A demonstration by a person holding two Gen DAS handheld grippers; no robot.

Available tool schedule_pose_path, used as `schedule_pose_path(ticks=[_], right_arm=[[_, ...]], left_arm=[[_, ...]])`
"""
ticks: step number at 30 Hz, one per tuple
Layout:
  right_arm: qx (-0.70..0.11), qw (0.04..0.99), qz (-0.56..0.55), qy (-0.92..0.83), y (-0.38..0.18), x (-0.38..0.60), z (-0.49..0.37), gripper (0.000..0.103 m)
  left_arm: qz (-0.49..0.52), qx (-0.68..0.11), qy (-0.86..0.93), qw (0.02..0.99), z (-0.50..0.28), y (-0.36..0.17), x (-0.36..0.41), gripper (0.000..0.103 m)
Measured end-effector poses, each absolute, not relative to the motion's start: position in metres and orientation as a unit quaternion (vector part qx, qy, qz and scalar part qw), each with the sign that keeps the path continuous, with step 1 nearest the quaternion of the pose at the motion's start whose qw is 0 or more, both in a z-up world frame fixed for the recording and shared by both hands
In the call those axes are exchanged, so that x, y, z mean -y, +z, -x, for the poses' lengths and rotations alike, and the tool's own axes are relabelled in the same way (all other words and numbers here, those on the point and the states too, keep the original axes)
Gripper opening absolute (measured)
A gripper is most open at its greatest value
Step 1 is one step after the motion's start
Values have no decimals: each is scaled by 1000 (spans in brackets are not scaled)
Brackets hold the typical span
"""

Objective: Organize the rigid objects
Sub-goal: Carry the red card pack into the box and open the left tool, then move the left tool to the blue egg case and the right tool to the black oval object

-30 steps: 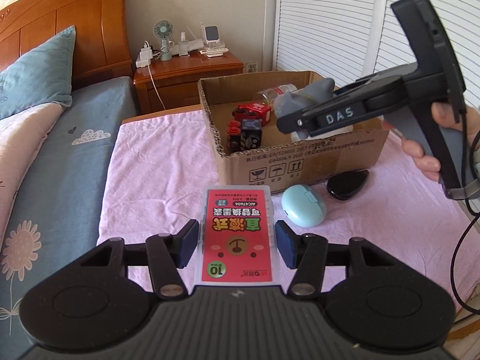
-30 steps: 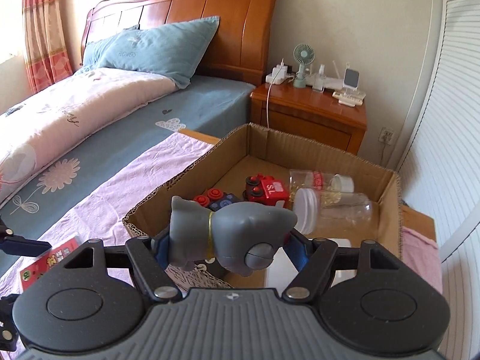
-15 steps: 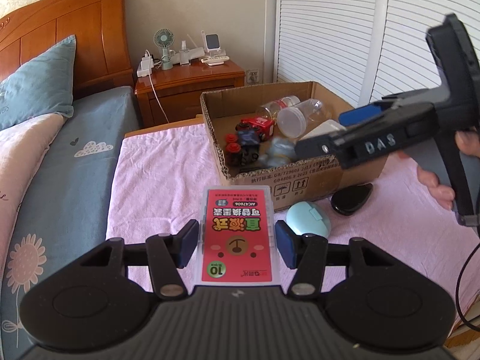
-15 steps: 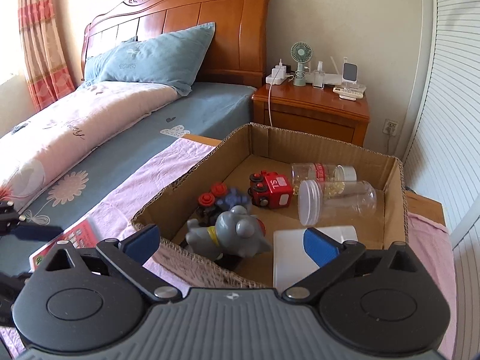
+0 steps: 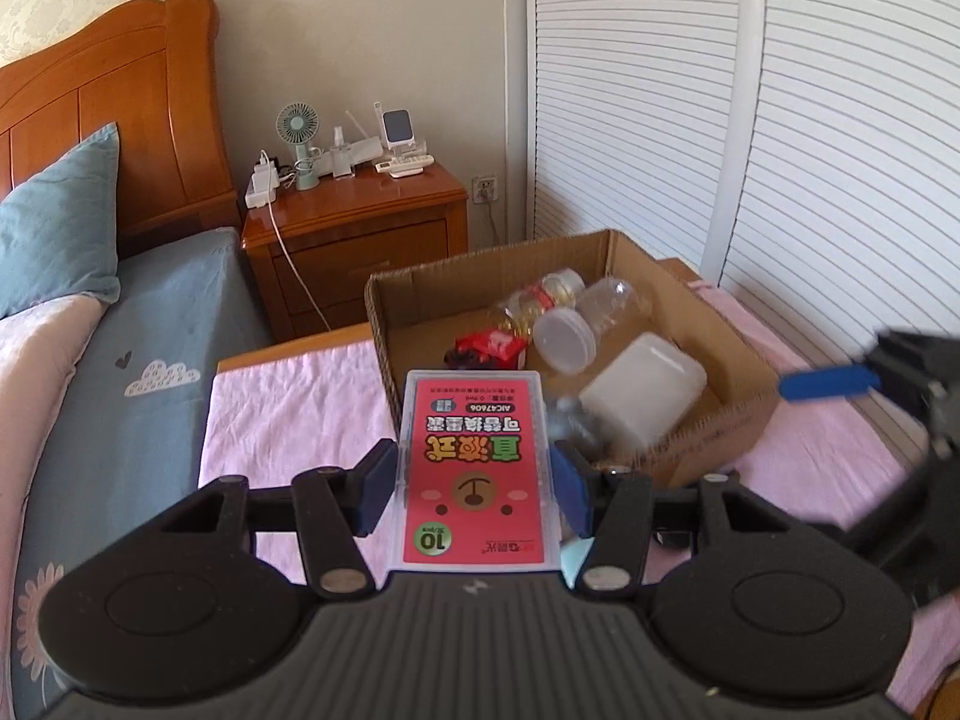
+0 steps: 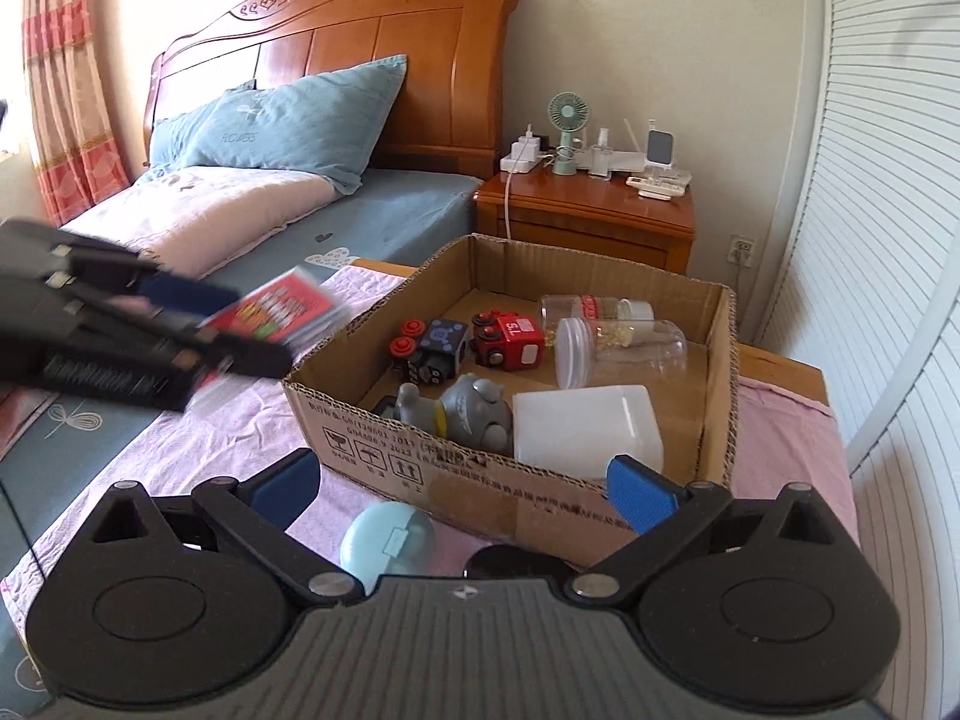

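Note:
My left gripper [image 5: 474, 489] is shut on a flat red box in clear wrap [image 5: 474, 468] and holds it in the air just before the cardboard box [image 5: 708, 438]; it also shows blurred in the right wrist view [image 6: 276, 309]. My right gripper [image 6: 465, 483] is open and empty, pulled back in front of the cardboard box [image 6: 420, 468]. Inside the box lie a grey toy figure [image 6: 468, 411], a white container [image 6: 585, 426], clear jars [image 6: 618, 345], a red toy [image 6: 507, 339] and a dark toy [image 6: 432, 351].
A light-blue round case [image 6: 387, 546] and a black object [image 6: 510, 561] lie on the pink cloth [image 6: 252, 420] in front of the box. The bed [image 6: 240, 210] is to the left, a wooden nightstand [image 6: 588, 222] behind, and louvred doors [image 6: 888, 240] on the right.
My left gripper closed on the red box and lifted it toward the cardboard box. My right gripper released the grey toy into the box, opened and drew back.

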State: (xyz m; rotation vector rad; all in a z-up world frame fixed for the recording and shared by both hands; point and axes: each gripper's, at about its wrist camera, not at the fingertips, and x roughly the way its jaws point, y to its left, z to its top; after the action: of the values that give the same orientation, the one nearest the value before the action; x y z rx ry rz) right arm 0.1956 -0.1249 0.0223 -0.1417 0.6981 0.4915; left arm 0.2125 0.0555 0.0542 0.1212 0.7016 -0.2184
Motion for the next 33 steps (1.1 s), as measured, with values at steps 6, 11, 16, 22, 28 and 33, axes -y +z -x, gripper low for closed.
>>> schedule_pose_path(ticks=[6,11,16,22,28,33], right_arm=[[-341,911,57,224,21,140,-189,103],[-344,914,58,205,18,154,-191,103],[-351,917,50,184,15,168,-198,103],[-357,916,40,178,12,177,-202,103],[-359,915,35,182,14,178,-193,103],[-362,914,31,178,16,179,-180,103]], left_arm=[[-47,-359,-100,927,-275,48,-48,55],[-51,-376,-90,921,-322,36,-41,55],[-48,-368,-66,926,-357,26,-38,58],[-42,-371,-59,926,-358,28,-43,91],[-53,-369,-44,927,-332,41,-46,98],[-55,-362,-35,930,-300,55,-50,99]])
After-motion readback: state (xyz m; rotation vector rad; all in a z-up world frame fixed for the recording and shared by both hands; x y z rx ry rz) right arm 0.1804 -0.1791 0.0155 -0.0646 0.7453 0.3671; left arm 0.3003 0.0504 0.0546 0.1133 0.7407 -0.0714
